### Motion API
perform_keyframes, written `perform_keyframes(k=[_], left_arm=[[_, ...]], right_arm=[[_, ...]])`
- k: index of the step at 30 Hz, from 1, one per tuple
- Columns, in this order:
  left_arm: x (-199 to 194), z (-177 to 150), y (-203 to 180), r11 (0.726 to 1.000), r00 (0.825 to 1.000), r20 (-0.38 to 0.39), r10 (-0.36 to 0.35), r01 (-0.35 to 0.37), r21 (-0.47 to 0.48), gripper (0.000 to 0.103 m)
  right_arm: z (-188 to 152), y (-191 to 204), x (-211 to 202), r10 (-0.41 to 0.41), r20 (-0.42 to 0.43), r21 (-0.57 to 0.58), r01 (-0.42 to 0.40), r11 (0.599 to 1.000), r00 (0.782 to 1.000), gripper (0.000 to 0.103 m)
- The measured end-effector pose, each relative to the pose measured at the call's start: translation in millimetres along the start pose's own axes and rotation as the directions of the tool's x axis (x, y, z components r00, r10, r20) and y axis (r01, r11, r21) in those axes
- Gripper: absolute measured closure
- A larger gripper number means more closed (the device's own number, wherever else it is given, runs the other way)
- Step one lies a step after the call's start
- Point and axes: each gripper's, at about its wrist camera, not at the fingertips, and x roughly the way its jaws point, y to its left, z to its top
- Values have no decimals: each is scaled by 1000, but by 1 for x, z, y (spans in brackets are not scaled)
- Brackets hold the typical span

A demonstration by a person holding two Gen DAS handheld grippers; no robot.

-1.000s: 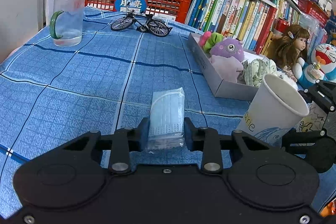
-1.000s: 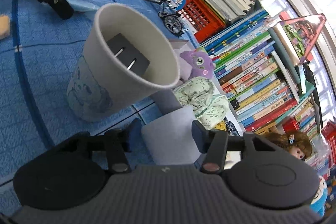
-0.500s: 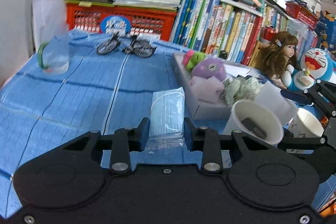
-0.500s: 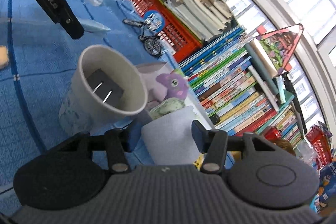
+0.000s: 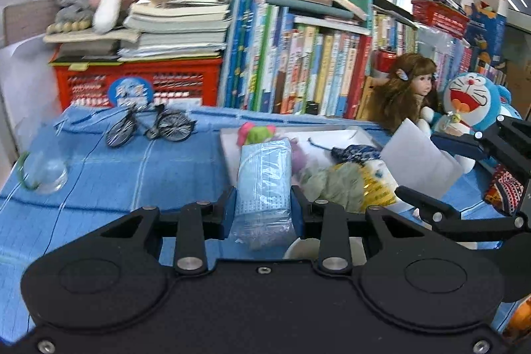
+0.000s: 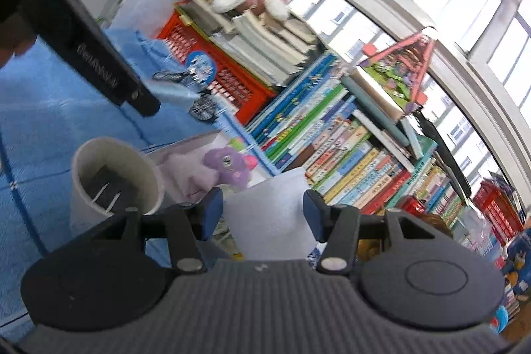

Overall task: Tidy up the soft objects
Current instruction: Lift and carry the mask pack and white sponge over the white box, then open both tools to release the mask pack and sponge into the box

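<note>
Blue checked tablecloth (image 5: 99, 175) backed by books (image 5: 298, 68) — left gripper (image 5: 264, 204) clamps the mask pack (image 5: 264, 181); right gripper (image 6: 264, 211) pinches white foam sheet (image 6: 272, 214).

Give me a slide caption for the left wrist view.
Left gripper carries a pack of blue face masks above the grey tray of soft toys.

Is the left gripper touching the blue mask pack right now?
Touching. The left wrist view shows the left gripper clamped on the blue mask pack, both finger pads pressed against its sides with no gap.
</note>
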Motion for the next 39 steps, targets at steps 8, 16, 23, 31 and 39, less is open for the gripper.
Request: perform_keyframes(k=[8, 16, 23, 31, 39], left_arm=[[32, 41, -19, 998, 995, -77, -70, 70, 1, 71], [85, 72, -25, 997, 978, -193, -79, 77, -19, 71], [131, 76, -15, 996, 958, -276, -78, 62, -66, 71], [174, 73, -12, 997, 937, -344, -66, 46, -67, 71], [198, 73, -16, 998, 924, -376, -66, 56, -39, 71]], right_arm=[[6, -49, 16, 16, -28, 145, -12, 989, 999, 45], [11, -87, 52, 68, -73, 274, -45, 961, 995, 45], [4, -112, 98, 157, -120, 443, -88, 892, 980, 45], [-17, -126, 157, 286, -167, 607, -130, 784, 944, 45], [-25, -133, 195, 379, -145, 734, -158, 661, 914, 45]])
